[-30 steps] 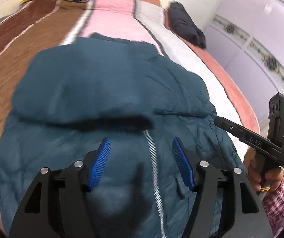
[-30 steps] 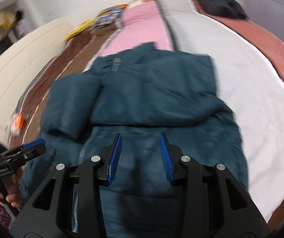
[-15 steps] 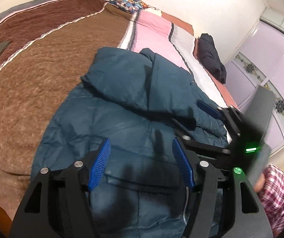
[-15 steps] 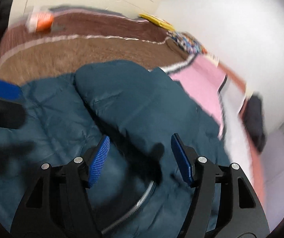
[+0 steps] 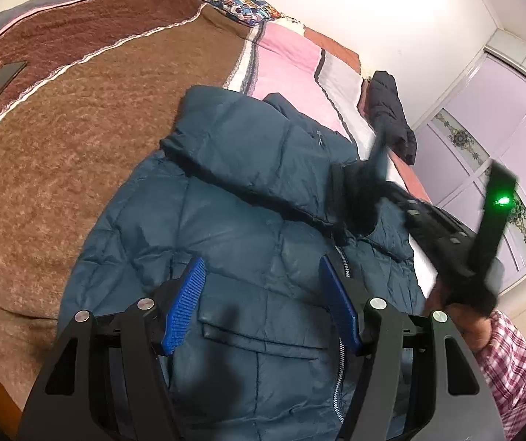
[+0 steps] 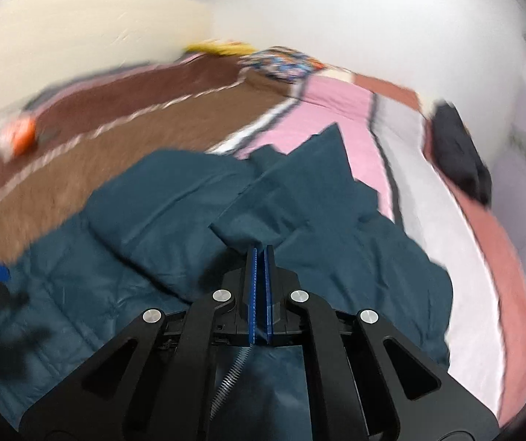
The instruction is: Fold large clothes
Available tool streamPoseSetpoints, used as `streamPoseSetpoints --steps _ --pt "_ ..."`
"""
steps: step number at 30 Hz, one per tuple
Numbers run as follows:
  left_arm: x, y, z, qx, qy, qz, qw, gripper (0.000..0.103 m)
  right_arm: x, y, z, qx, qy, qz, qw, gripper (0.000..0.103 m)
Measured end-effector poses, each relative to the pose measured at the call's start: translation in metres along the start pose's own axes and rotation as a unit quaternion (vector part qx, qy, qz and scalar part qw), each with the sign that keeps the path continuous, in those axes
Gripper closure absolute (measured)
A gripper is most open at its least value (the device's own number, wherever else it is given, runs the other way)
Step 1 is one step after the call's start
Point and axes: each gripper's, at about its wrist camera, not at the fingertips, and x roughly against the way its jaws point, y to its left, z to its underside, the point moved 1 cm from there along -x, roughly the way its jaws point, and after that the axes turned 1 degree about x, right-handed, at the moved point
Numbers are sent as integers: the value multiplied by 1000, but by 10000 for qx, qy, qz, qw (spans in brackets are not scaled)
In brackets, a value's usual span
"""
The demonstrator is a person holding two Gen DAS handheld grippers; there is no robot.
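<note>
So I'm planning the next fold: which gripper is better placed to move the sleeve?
Probably right: the right gripper is shut at the sleeve edge; the left gripper hangs open over the jacket front.

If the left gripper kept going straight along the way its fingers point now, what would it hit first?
Most likely the teal padded jacket spread on the bed: the left gripper points downward with its jaws open over the jacket front, just above a flap pocket. Nothing else appears between them, though the gap is hard to judge.

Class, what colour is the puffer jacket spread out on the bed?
The puffer jacket is dark teal blue, seen most sharply in the left wrist view.
</note>
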Motion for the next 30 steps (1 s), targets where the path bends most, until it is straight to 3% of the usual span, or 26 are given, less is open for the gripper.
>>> streamPoseSetpoints --steps 5,7,9,11,16,20,21,23,24,26,27,30 --pt "-4 -11 -2 -111 39 -22 9999 40 14 -63 24 -1282 369 -171 9909 98" --pt "-7 -15 -3 -162 69 -76 9998 40 13 -84 40 -1645 648 -327 9837 88" --pt "-9 -19 -6 -210 76 -119 9997 40 12 -103 55 -2046 817 -432 9745 71" --pt "-10 -23 -10 -270 50 -169 9995 40 14 -117 66 -2382 893 -512 9657 65" --pt "-14 -32 -27 -399 -45 -346 9986 40 14 -159 94 -3422 1059 -910 9292 60" --pt "-27 -36 -48 -453 -143 -538 9974 40 3 -183 105 -4201 1142 -1273 8912 59" --pt "-34 -36 -56 -478 -169 -625 9968 40 -2 -186 107 -4388 1179 -1446 8790 59" --pt "-44 -36 -66 -510 -208 -819 9951 40 -9 -190 107 -4574 1200 -1608 8663 59" --pt "-50 -36 -72 -506 -224 -894 9945 40 -12 -190 105 -4640 1178 -1695 8614 66" --pt "-65 -33 -83 -480 -236 -1091 9926 40 -15 -191 101 -4584 1165 -1708 8643 97" --pt "-74 -30 -88 -451 -209 -1213 9914 40 -18 -191 99 -4476 1253 -1580 8712 97" --pt "-96 -25 -94 -437 -63 -1498 9877 40 -14 -191 102 -4411 1274 -1454 8764 97"
